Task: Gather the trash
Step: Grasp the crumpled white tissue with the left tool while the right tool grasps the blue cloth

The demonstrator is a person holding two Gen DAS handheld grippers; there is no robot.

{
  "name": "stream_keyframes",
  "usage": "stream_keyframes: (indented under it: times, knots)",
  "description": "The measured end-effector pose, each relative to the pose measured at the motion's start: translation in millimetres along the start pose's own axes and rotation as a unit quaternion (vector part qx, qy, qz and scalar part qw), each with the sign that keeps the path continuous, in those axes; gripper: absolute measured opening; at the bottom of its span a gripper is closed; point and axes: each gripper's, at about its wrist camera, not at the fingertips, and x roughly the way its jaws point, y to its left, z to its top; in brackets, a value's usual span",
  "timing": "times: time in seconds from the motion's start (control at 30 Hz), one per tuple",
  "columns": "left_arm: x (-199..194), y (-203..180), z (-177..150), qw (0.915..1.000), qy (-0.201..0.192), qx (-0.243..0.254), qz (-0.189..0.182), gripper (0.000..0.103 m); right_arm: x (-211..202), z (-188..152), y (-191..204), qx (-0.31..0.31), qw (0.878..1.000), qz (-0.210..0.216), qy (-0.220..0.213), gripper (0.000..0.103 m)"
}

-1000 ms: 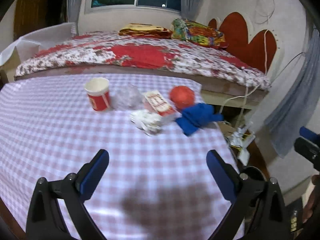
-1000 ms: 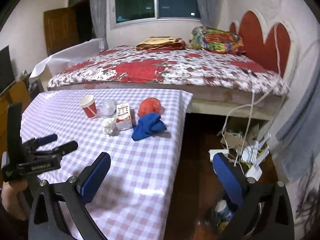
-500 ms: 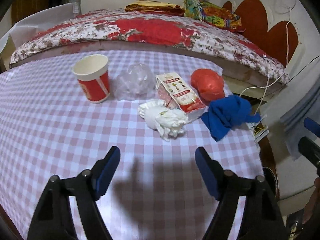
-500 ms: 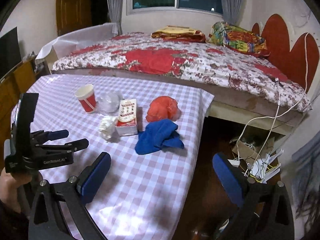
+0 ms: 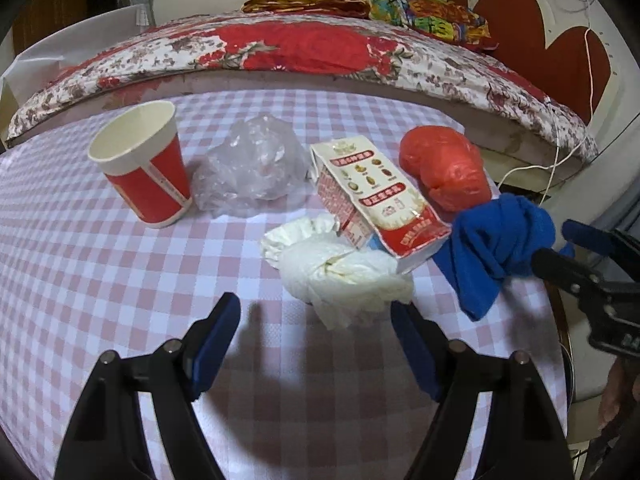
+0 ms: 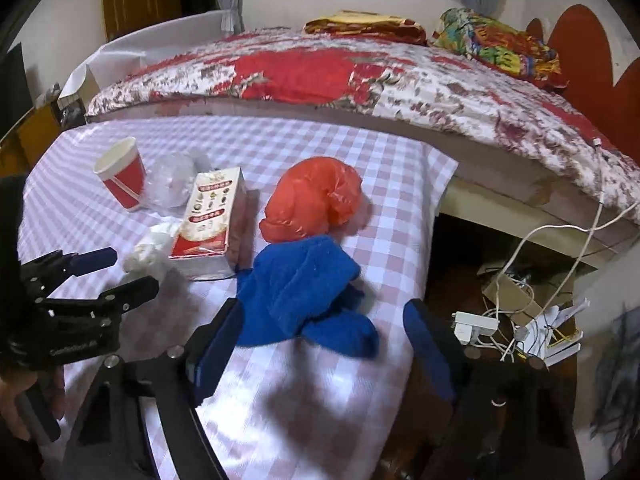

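Both hand-held grippers have dropped in closer, jaws just narrowing but still apart, gripping nothing. Left hand-held gripper (image 5: 316,336) sits just short of the crumpled white tissue (image 5: 340,276). Near the counter's (image 5: 120,280) right edge: upright red paper cup (image 5: 140,168), clear plastic wad (image 5: 252,168), carton (image 5: 376,196) lying flat, long axis toward the bed (image 5: 280,44), red bag (image 5: 444,168). Right hand-held gripper (image 6: 324,344) straddles the blue cloth (image 6: 304,284).

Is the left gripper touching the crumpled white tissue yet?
Apart. In the left wrist view the left gripper is open, and the crumpled white tissue lies just ahead of its fingertips, with checked tablecloth showing between.
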Motion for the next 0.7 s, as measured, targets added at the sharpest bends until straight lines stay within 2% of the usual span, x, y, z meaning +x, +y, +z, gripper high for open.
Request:
stream_keyframes:
  times: [0.1,0.13,0.2,0.23,0.33,0.4,0.47,0.57,0.7]
  knots:
    - [4.9,1.3,0.5,1.0,0.002,0.001,-0.007,0.077,13.6,1.8,-0.2,-0.002,1.0,0.003,0.011,0.079]
    - [6.7,2.0,0.3,0.9999,0.005,0.003,-0.009,0.073,18.1,1.7,-0.2,-0.002,1.0,0.004,0.017,0.076]
    - [8.6,1.9,0.2,0.9999,0.006,0.002,-0.013,0.065,24.9,1.0,-0.9,0.002,1.0,0.01,0.026,0.065]
    - [9.2,2.1,-0.3,0.9999,0.008,0.0,-0.012,0.063,27.4,0.1,-1.0,0.004,0.999,0.017,0.031,0.057]
    - [8.4,0.0,-1.7,0.9999,0.008,0.004,-0.012,0.053,31.3,-2.9,3.0,0.0,0.999,0.019,0.037,0.045]
    - [8.9,-1.1,-2.0,0.9998,0.011,0.007,-0.018,0.033,30.4,-4.1,6.2,-0.002,0.999,0.022,0.036,0.033]
    - [7.0,-1.8,-2.6,0.9997,0.01,0.011,-0.019,0.023,26.7,-5.3,8.6,-0.004,0.999,0.022,0.033,0.026]
    - [2.1,-1.3,-4.3,0.9995,0.006,0.013,-0.027,0.018,16.2,-8.8,11.9,-0.007,0.999,0.024,0.027,0.024]
    - [-9.7,0.1,-9.6,0.9995,-0.002,0.019,-0.027,0.017,-3.0,-15.6,18.4,-0.014,1.0,0.02,0.014,0.023]
